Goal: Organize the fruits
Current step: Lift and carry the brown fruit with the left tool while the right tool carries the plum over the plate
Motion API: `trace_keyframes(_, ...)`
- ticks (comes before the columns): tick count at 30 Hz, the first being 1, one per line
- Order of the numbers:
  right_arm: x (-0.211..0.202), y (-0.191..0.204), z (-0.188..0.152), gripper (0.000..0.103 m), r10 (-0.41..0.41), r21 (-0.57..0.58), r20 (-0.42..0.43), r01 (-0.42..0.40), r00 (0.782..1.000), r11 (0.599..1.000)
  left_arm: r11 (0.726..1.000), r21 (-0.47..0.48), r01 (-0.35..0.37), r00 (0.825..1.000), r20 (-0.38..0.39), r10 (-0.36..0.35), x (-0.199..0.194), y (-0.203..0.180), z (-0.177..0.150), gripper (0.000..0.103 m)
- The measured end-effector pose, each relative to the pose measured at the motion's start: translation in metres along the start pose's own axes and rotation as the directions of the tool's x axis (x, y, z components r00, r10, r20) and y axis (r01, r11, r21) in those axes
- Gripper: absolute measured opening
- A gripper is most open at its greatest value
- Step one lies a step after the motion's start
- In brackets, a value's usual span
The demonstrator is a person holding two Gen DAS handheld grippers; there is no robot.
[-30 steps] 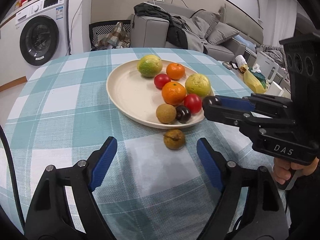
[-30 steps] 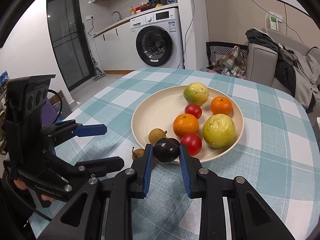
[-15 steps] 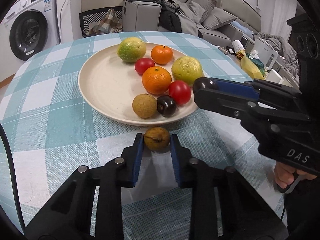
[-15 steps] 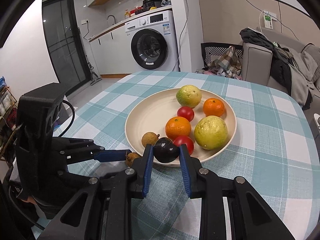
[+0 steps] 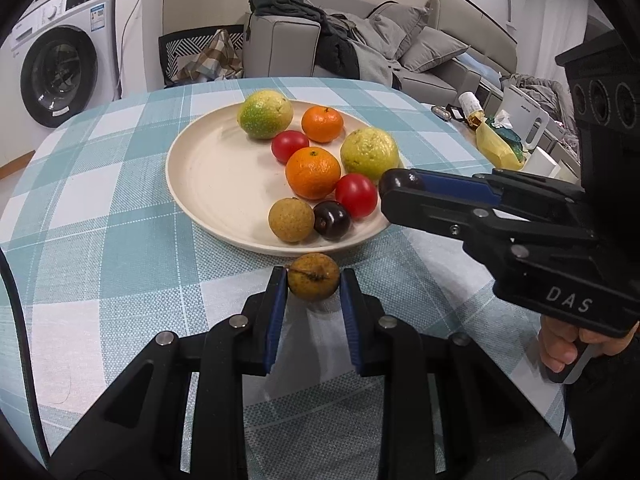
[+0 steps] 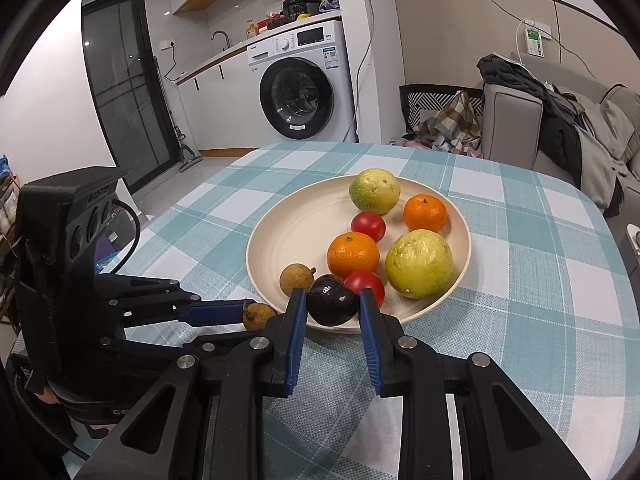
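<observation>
A cream plate (image 5: 212,184) (image 6: 296,232) on the checked table holds two green-yellow guavas, two oranges, two red tomatoes, a brown longan (image 5: 291,220) and a dark plum (image 5: 331,220). My left gripper (image 5: 313,280) is shut on a second brown longan (image 5: 313,277) (image 6: 258,316), just in front of the plate's near rim. My right gripper (image 6: 332,306) is shut on a dark plum (image 6: 332,306) held over the plate's near edge; the right gripper also shows in the left wrist view (image 5: 394,184), where I cannot see a plum in it.
The teal and white checked tablecloth (image 5: 100,208) covers a round table. A washing machine (image 6: 298,96), a grey sofa with clothes (image 5: 352,52) and a chair stand beyond it. Clutter lies off the table's right edge (image 5: 496,140).
My left gripper moved forward and closed from wide open onto the brown longan. The longan now sits a little higher and closer to the plate rim. My right gripper stayed shut on the plum.
</observation>
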State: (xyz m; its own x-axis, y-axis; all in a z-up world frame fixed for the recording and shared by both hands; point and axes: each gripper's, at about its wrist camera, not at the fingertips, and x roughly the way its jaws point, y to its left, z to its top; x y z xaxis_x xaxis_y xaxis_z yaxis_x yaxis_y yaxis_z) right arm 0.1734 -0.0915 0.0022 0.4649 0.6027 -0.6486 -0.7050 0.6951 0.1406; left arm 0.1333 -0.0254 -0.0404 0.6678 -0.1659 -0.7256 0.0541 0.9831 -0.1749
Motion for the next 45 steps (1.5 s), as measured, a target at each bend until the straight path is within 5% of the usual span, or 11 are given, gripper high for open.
trace_keyframes(14,-0.003,-0.004,0.002,0.027,0.018,0.028,0.03,-0.018,0.999,0.999,0.999,-0.05,-0.019,0.99,0.14,0.026,-0.03,0.017,0.01,0.024)
trace_keyframes(45,0.008,-0.008,0.005,0.027,-0.002,0.081,0.045,-0.002,0.999,0.997,0.995,-0.065,-0.079,0.985,0.15,0.088,0.002,0.047,0.038,0.024)
